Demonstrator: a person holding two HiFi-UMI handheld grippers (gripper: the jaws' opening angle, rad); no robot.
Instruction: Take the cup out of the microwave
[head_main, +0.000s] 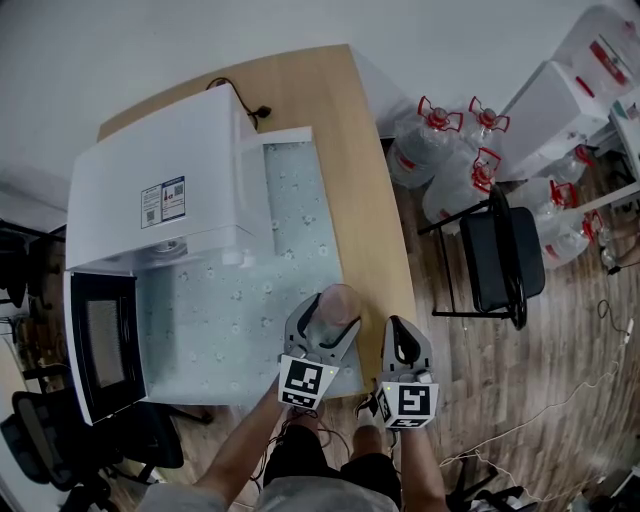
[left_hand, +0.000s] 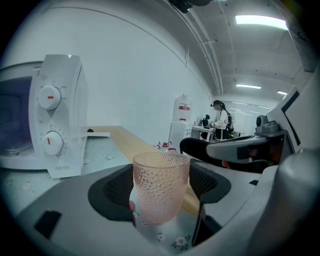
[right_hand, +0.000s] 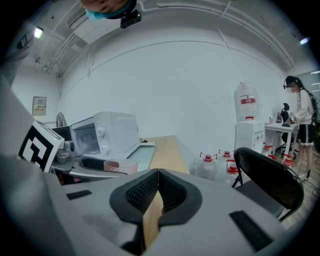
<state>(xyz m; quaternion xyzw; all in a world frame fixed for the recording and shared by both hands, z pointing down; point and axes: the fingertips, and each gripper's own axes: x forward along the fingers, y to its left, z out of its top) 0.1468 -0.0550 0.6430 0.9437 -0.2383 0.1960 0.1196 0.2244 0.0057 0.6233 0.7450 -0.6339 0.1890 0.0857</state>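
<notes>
The cup (left_hand: 161, 185) is already out of the microwave (head_main: 150, 190). It is a pink, bumpy glass cup, and it stands straight up on the flowery cloth (head_main: 230, 320) near the front edge of the wooden table (head_main: 370, 200). The microwave sits off to the cup's left, and its door (head_main: 100, 345) hangs wide open.

The left gripper (head_main: 328, 316) has the cup right between its two jaws, one pad on each side, and they look pressed against the glass - so I think it is holding the cup. The bottom of the cup seems to rest on the cloth.

The right gripper (right_hand: 158, 191) is just beside it on the right, with its jaws closed together and nothing in them.

The cup is tall and stands upright - I think the left jaws need to open wide and pull straight back toward the person, or the cup could tip.
</notes>
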